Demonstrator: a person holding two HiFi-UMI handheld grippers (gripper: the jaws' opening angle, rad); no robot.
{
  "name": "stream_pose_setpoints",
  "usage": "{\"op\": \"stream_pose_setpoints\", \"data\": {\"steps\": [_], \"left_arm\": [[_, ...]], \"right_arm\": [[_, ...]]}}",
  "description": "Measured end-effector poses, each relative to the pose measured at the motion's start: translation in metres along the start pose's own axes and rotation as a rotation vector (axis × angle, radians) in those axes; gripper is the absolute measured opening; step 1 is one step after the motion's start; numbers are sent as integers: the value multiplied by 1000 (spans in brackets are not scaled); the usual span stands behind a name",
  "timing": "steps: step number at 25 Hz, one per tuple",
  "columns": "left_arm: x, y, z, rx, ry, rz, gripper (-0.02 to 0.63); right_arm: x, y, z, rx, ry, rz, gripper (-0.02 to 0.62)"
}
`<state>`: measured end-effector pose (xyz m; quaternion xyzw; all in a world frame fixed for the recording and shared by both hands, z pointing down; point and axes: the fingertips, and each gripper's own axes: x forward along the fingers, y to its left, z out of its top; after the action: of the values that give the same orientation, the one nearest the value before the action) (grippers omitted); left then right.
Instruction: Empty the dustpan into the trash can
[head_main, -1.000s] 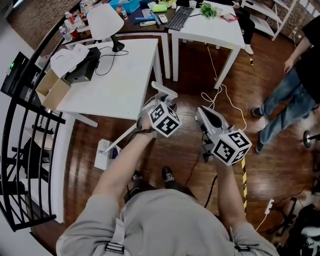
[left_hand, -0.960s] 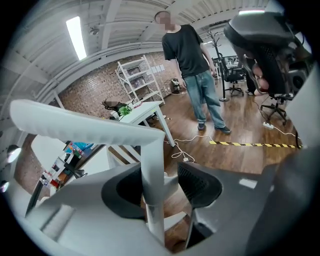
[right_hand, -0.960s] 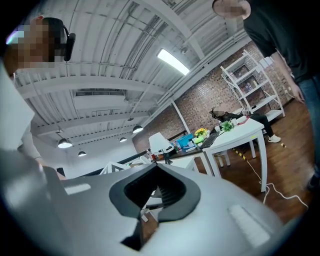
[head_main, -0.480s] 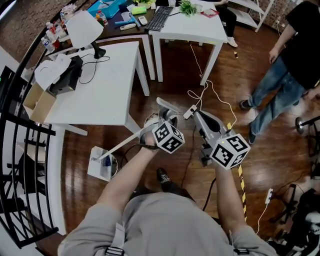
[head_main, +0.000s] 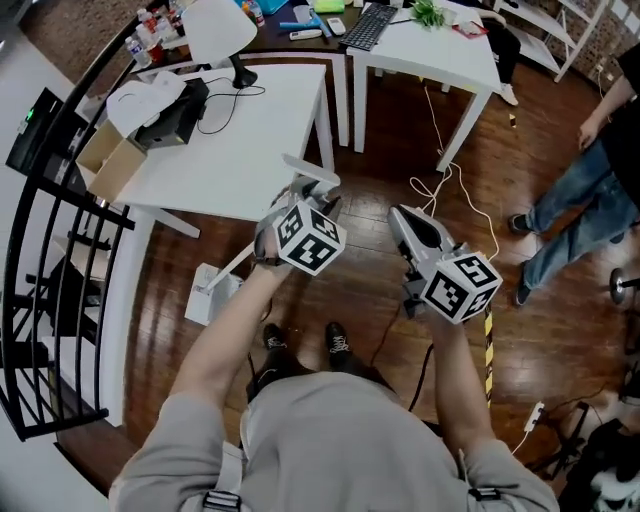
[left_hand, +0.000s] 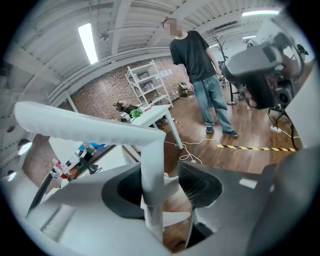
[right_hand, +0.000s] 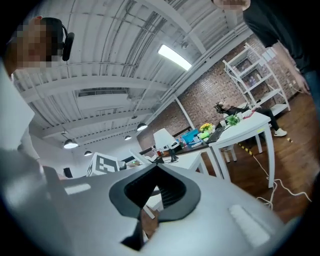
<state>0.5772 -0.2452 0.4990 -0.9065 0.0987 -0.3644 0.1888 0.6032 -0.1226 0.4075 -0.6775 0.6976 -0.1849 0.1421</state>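
**Left gripper (left_hand: 160, 186) gripping the dustpan handle (left_hand: 151, 150); right gripper (right_hand: 156, 186) closed on nothing.**
From the left fingers (left_hand: 125, 191) the long white handle slants down towards the person's left. The dustpan (head_main: 207, 297) is at its low end, near the wooden floor (head_main: 350, 300) beside the table (head_main: 230, 150). No trash can is in view.
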Motion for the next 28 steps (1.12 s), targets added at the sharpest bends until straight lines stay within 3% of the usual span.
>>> {"op": "stream_pose_setpoints", "data": {"steps": [6, 13, 19, 28], "left_arm": [[-73, 88, -44, -99, -62, 122, 201], [-192, 178, -104, -249, -111, 363, 202], [-306, 215, -172, -378, -153, 517, 202], [-481, 244, -296, -591, -231, 709, 204]], "right_arm": [[59, 60, -33, -18, 48, 149, 0], [130, 156, -53, -73, 135, 384, 0], [160, 265, -78, -131, 180, 534, 0], [168, 406, -134, -182, 225, 630, 0]]}}
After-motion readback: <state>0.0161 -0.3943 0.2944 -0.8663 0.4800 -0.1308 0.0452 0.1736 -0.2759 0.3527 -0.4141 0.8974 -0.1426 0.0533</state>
